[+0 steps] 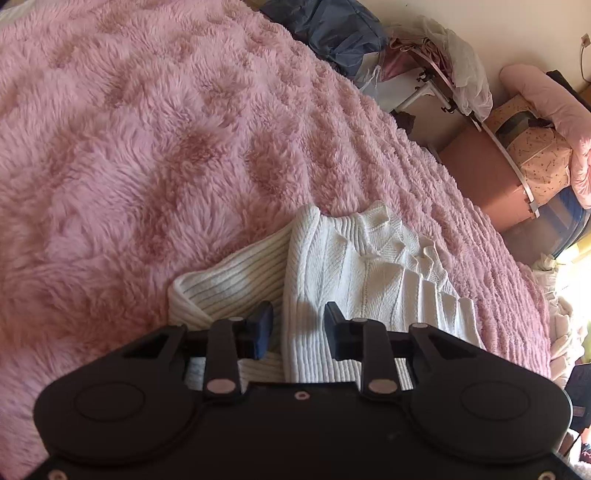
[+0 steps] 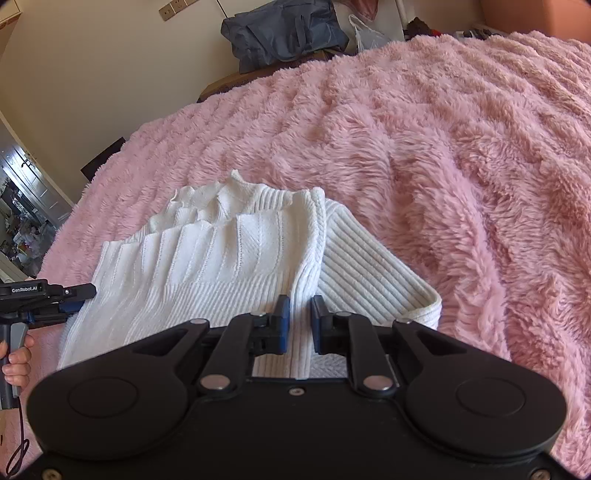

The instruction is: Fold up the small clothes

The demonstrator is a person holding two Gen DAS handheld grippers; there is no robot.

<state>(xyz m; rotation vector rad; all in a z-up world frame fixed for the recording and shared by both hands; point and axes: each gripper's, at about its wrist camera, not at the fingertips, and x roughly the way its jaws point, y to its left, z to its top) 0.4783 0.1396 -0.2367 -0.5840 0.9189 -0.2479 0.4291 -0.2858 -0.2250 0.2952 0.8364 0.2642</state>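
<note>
Lying on the fluffy pink blanket near its front edge, the white ribbed sweater is partly folded, one sleeve sticking out to the side and its ruffled collar toward the far edge. Over the sweater's left side, the left gripper stands with jaws apart and nothing pinched. Rightward, the right gripper pinches a raised fold of the knit.

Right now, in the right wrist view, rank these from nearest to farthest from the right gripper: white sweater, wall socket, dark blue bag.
1. white sweater: lies on the pink blanket, directly at the right gripper, its hem between the fingers.
2. dark blue bag: beyond the blanket's far edge, top centre.
3. wall socket: on the wall, top left, behind the bag.
</note>
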